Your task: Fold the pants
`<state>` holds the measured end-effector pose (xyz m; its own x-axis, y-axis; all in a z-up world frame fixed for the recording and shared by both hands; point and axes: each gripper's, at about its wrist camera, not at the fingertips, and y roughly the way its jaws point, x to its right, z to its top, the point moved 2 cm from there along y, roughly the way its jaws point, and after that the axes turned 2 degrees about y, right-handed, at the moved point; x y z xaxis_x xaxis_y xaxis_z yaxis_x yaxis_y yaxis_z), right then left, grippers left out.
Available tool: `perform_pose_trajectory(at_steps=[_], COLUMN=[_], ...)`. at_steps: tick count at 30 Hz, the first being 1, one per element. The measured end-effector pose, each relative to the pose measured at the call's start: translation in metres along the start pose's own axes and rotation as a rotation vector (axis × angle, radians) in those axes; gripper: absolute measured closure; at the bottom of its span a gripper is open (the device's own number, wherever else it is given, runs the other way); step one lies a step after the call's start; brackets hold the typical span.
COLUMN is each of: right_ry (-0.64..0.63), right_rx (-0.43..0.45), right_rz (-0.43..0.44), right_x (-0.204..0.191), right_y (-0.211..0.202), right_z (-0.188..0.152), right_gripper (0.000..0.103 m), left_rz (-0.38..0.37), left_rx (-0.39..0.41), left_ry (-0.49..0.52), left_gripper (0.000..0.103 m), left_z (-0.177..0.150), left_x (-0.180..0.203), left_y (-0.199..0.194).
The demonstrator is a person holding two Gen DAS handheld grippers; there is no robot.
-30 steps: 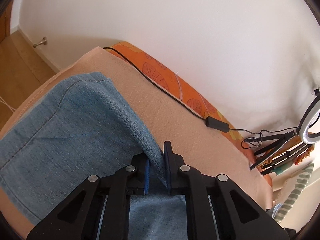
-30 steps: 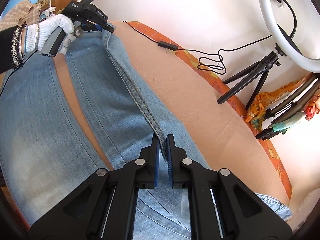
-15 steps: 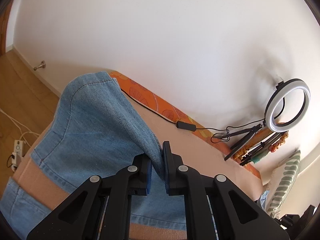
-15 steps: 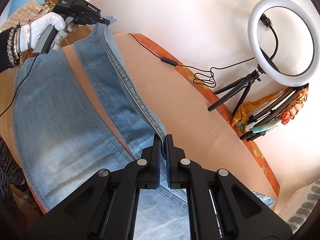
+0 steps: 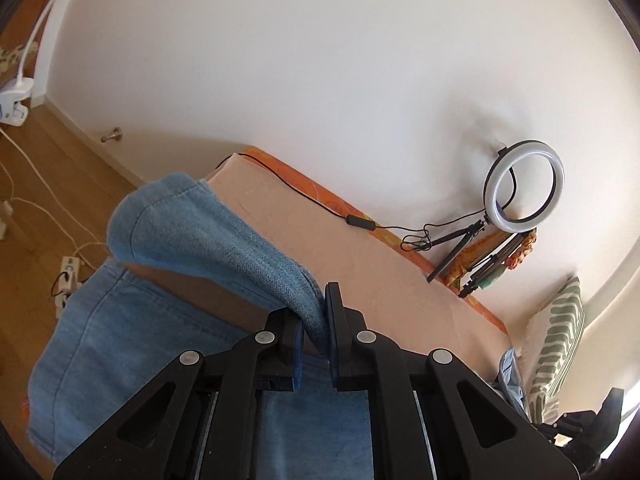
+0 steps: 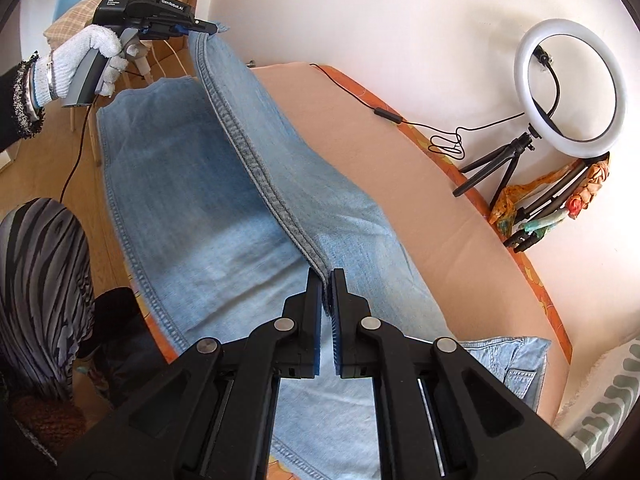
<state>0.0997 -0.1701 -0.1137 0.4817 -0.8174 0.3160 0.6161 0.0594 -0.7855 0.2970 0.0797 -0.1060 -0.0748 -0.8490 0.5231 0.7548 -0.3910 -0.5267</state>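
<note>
White wall backs my peach-covered table (image 6: 360,152), where one ring light (image 6: 570,88) on its tripod and one black cable (image 6: 384,114) sit along the far edge. One pair of pants (image 6: 192,184) lies across it. My left gripper (image 5: 314,320) pinches a raised leg end; my right gripper (image 6: 326,292) pinches the seam.

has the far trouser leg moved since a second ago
Yes. The far trouser leg, clamped in both tongs, has swung away from the ring light and off the bed, over the near leg.
</note>
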Motion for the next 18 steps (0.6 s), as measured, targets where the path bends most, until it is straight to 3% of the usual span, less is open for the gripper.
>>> perform_pose_trajectory(at_steps=[10, 15, 18], right_ry=[-0.041, -0.022, -0.015], right_rx=[-0.103, -0.151, -0.174], right_rz=[0.044, 0.067, 0.075], right_x=[-0.051, -0.056, -0.059], right_y=[0.016, 0.027, 0.033], right_z=[-0.043, -0.059, -0.065], right_gripper=[0.098, 0.098, 0.098], left_rz=[0.041, 0.003, 0.016], left_rx=[-0.046, -0.05, -0.061], left_ry=[-0.065, -0.105, -0.115], left_gripper=[0.095, 0.095, 0.095], left_z=[-0.078, -0.092, -0.095], left_x=[-0.048, -0.063, -0.069], left_y=[-0.032, -0.044, -0.048])
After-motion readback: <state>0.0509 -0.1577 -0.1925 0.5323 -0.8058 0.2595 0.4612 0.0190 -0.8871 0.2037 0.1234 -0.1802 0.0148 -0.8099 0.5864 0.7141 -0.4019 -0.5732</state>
